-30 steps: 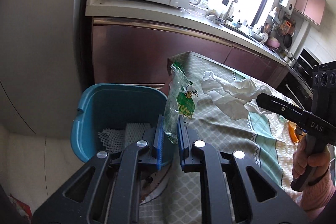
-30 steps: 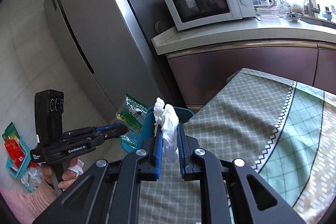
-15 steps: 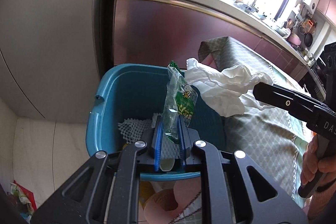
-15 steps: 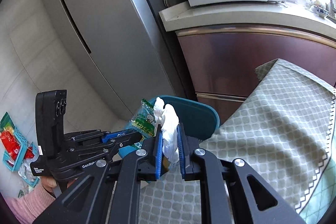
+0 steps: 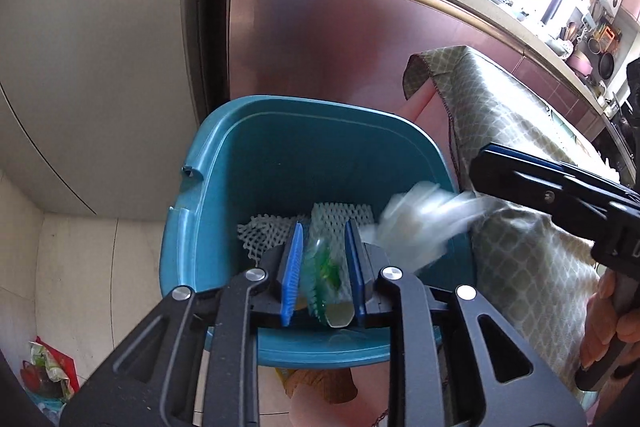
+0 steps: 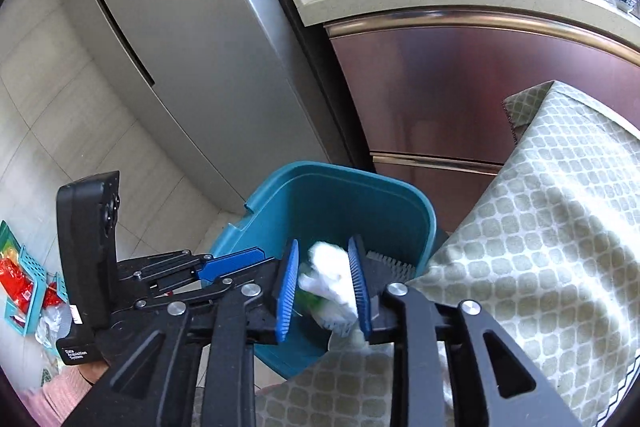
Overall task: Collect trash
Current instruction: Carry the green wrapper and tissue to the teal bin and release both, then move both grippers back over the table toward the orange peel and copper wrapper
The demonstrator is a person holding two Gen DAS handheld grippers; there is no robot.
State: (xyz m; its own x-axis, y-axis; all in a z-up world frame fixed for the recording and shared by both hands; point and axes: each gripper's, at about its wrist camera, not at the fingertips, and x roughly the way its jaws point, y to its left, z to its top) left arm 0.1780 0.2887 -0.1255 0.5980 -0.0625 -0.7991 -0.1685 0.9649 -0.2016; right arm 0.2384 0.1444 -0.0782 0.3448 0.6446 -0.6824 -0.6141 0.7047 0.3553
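- The left gripper [image 5: 322, 273] points down into the teal bin [image 5: 208, 195], its blue pads spread apart; its jaws have just been opening.
- The green wrapper [image 5: 326, 275] sits blurred between those pads, over the bin's inside; whether a pad touches it is unclear.
- Beyond the left gripper, white foam netting [image 5: 280, 227] lies on the bin's bottom.
- The right gripper [image 6: 324, 287] hangs over the bin's near rim with its pads parted; its jaws have just been opening too.
- The white tissue [image 6: 332, 283] is blurred between the right pads, close against the right-hand one; contact cannot be told.
- In the left wrist view the tissue shows as a pale smear just right of the left gripper, below the tip of the right one.
- Right of both grippers a worktop under a green patterned cloth [image 6: 540, 227] stands beside the bin.
- Far left of the right gripper, a hand in a pink sleeve [image 6: 60, 395] holds the left gripper's handle.
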